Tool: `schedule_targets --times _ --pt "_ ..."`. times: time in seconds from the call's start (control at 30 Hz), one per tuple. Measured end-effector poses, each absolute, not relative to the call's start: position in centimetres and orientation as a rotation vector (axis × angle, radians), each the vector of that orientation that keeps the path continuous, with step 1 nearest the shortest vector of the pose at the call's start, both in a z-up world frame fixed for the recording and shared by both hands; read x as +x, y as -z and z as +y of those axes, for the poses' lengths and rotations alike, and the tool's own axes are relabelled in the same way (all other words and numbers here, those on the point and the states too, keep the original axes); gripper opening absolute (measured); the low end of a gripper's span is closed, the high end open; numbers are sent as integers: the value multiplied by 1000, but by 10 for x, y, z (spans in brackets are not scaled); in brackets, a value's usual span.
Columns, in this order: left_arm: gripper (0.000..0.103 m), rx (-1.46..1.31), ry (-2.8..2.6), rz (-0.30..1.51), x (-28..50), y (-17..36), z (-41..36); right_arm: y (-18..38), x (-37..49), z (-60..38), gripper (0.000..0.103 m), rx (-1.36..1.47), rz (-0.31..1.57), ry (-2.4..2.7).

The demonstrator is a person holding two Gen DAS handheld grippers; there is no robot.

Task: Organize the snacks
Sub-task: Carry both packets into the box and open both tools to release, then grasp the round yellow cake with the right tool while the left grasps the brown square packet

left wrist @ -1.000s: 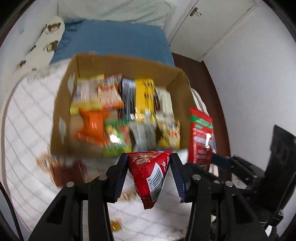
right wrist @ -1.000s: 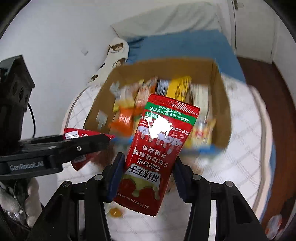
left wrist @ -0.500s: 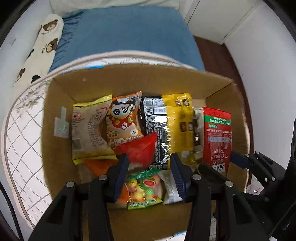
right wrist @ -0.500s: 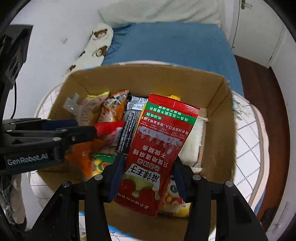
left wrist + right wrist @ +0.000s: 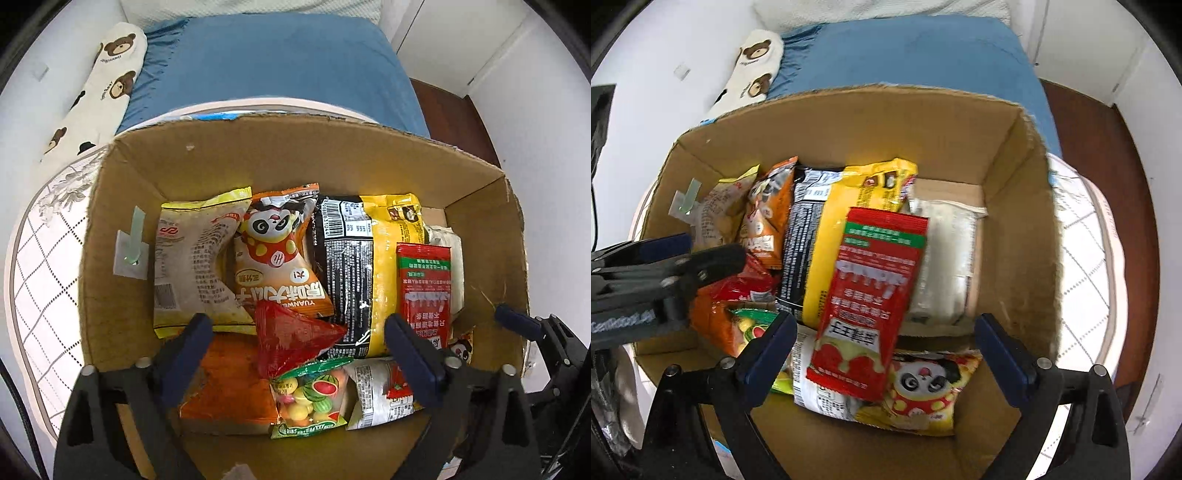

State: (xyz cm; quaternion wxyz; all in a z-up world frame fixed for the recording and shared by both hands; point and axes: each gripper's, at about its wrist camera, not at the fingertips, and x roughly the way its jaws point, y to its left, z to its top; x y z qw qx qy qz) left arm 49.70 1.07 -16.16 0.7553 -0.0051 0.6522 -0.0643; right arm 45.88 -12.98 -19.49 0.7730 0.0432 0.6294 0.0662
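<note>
Cardboard walls ring both of your tools: the cardboard box (image 5: pixel 122 206) stands open-topped on a round table (image 5: pixel 40 258) with a grid-patterned top, and a blue bed (image 5: pixel 273 70) with a bear-print pillow (image 5: pixel 107 74) lies just past its far rim. Your left hand-held gripper (image 5: pixel 301 347) points down into the box with its jaws opening wide; the red triangular packet (image 5: pixel 291 339) lies between them with neither pad touching it, resting on the orange panda bag (image 5: pixel 277 254) and the fruit candy bag (image 5: pixel 306 398). Your right hand-held gripper (image 5: pixel 886 347) is also opening, its pads clear of the red sachet (image 5: pixel 871 295), which lies tilted across the black-and-yellow bag (image 5: pixel 827 236) and the white packet (image 5: pixel 945 258). Open room is scant: snacks cover nearly the whole floor, and bare cardboard shows only as a strip along the near wall and in the far right corner. The left view alone shows the beige packet (image 5: pixel 195 266) in full against the left wall, with a taped label (image 5: pixel 129 251) beside it. The right view alone shows a yellow panda bag (image 5: pixel 923 391) near the front wall, the inner face of the right wall, and your left tool reaching in from the side, close to the right one.
</note>
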Motion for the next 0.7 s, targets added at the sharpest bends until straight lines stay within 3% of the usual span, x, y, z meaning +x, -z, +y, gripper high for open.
schedule_targets --times 0.7 --pt "100 12 122 1157 398 65 12 107 377 -138 101 73 1168 -21"
